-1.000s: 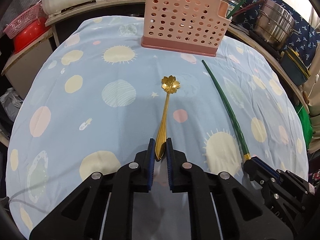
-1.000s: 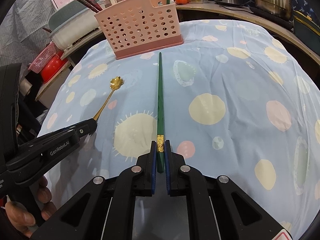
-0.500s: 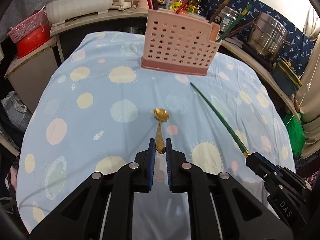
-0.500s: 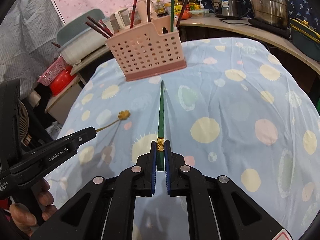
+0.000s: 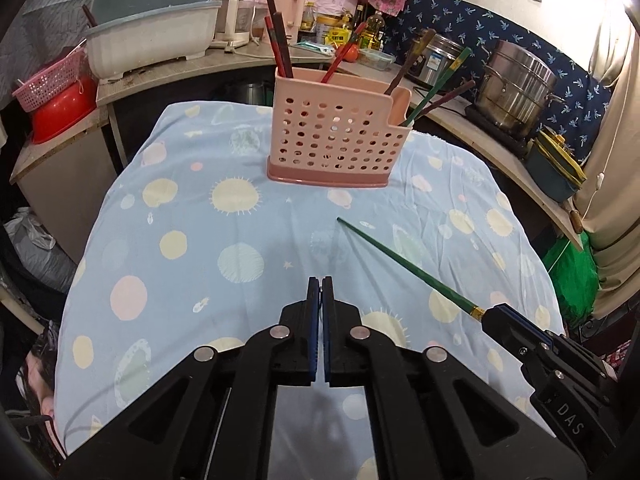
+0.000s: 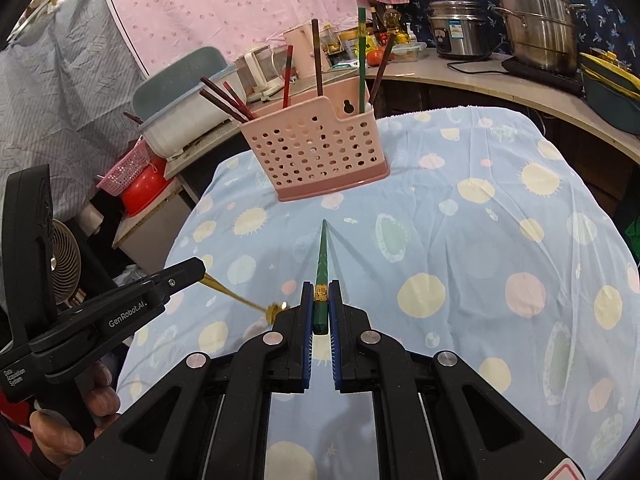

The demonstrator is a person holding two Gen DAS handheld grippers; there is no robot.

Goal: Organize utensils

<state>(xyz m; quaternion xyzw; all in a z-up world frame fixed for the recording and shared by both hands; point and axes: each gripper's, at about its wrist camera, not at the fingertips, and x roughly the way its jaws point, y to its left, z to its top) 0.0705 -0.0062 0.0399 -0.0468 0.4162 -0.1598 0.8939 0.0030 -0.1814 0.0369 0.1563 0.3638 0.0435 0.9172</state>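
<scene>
**Both tongs loaded, short of the holder**

The left tongs (image 5: 321, 280) had just been closing, and in their own view the blue pads stood together with no gap to be seen and nothing showing between them. The right view told more. There a gold spoon (image 6: 236, 298) stuck out from the tip of the left tongs, its handle pinched at the thin end. The spoon slanted down and towards the right tongs. Its flower-shaped bowl hung just beside the right tongs' left finger and was partly hidden behind it. A hand (image 6: 76, 420) gripped the left tongs' handle from below.

The right tongs (image 6: 321, 292) were clamped on a green chopstick (image 6: 322, 264). The pads pressed on its thick end, right at the gold band, and a short stub lay back between the fingers. The rest of the chopstick ran straight ahead of the tongs, tapering to a point that aimed at the pink holder (image 5: 336, 140). From the left tongs' side the same chopstick crossed the view on the right, rising from the right tongs' tip.

The holder stood upright well ahead of both tongs, on the far part of the spotted blue cloth (image 5: 180, 220). Several sticks (image 5: 280, 40), red, brown and one green, already leaned in its compartments. Both tongs pointed down at a slant over the cloth, which lay bare between them and the holder.
</scene>
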